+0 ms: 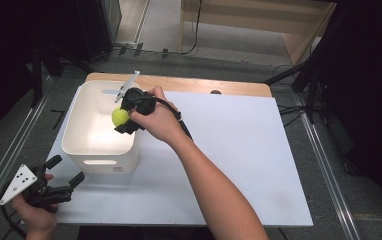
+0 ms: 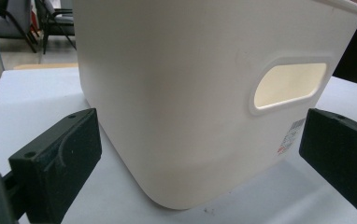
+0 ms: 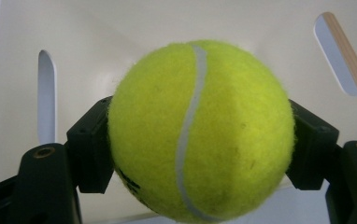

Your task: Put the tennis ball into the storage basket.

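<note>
While the white bin (image 1: 100, 145) stands near the left end of the table, a yellow-green tennis ball (image 1: 120, 116) hangs over its open top, just inside the right-hand wall and clear of the floor of the bin. The right gripper (image 1: 124, 120) has the ball clamped between its two black jaws; in the right gripper view the pads press on both sides of the ball (image 3: 200, 128), with the pale inside of the bin and its two slot-shaped handle holes behind. No other thing shows inside the bin. The left gripper (image 1: 66, 172) rests in the person's hand just in front of the bin's near left corner, its jaws spread wide and holding nothing; in the left gripper view they stand either side of the bin's outer wall (image 2: 190, 93) without touching it, beside a handle cutout and a small label. Under the bin lies a white sheet (image 1: 239, 160) over a wooden tabletop (image 1: 194, 84). Beyond the bin, grey floor, cables and a pale wooden frame.
</note>
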